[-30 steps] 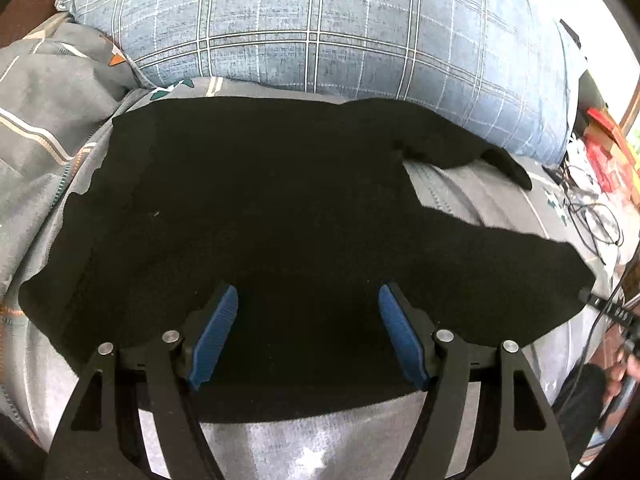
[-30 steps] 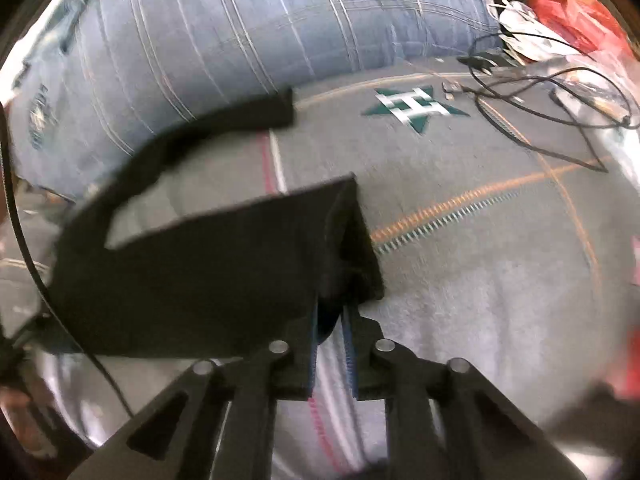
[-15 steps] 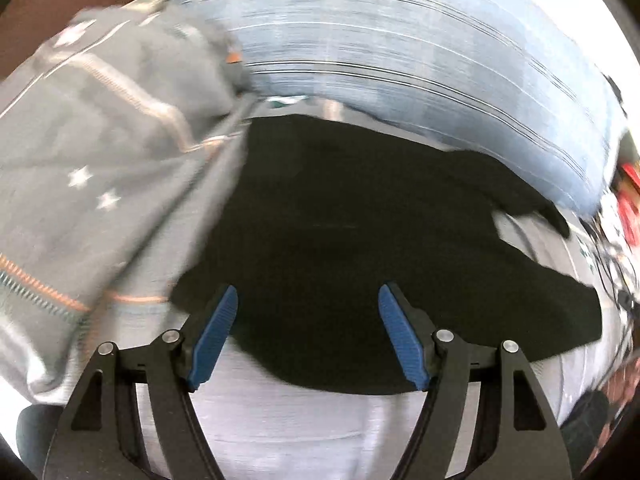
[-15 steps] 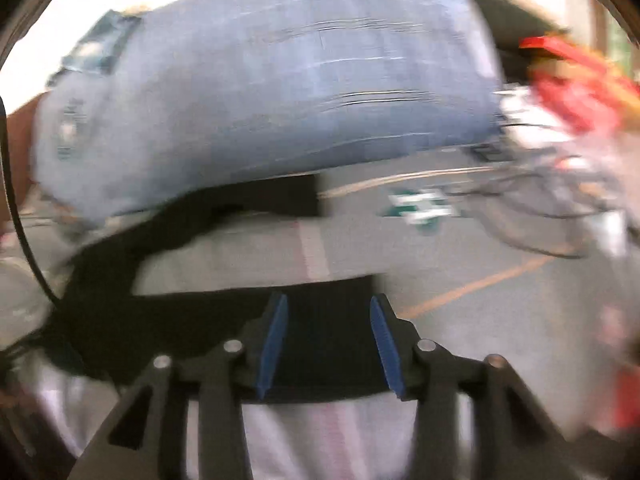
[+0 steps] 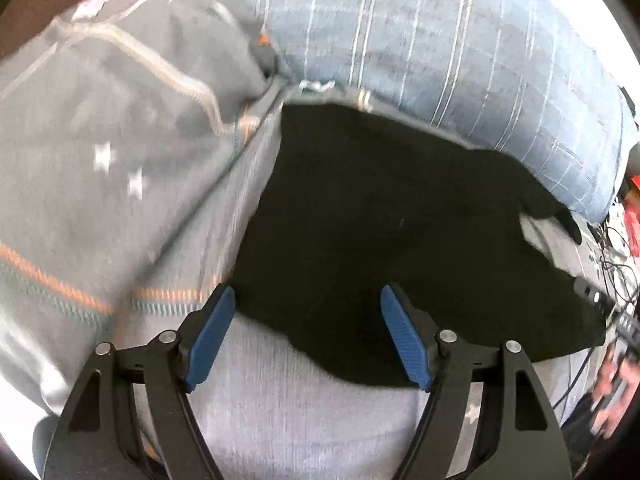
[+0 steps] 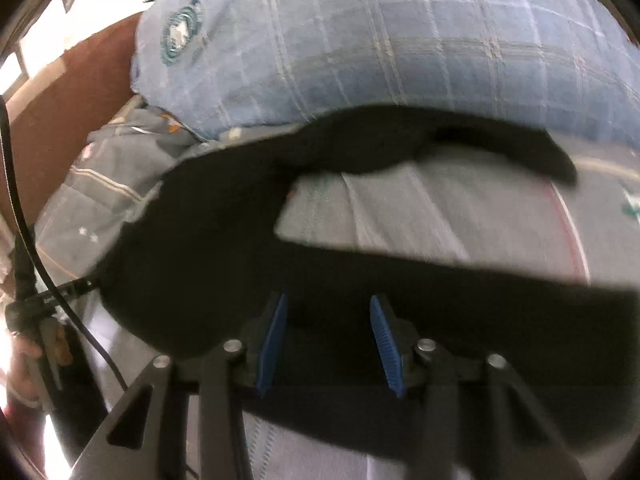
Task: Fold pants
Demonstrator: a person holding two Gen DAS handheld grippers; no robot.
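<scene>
So the black pants [image 5: 380,216] are lying spread on the bed [image 5: 288,412] under the plaid pillow [image 5: 440,40], 2 legs still apart. Both our left gripper [image 5: 306,334] and right gripper [image 6: 326,344] hover with fingers spread, the left ones opening, pinching nothing. Next up, probably grabbing an edge to fold.

I see the pants [image 5: 360,232] as plain black cloth, lying flat and unfolded on the grey bedding. Their two legs [image 6: 460,292] spread apart in a V with bare sheet between them, and the far leg [image 6: 460,140] runs just below the pillow.
</scene>
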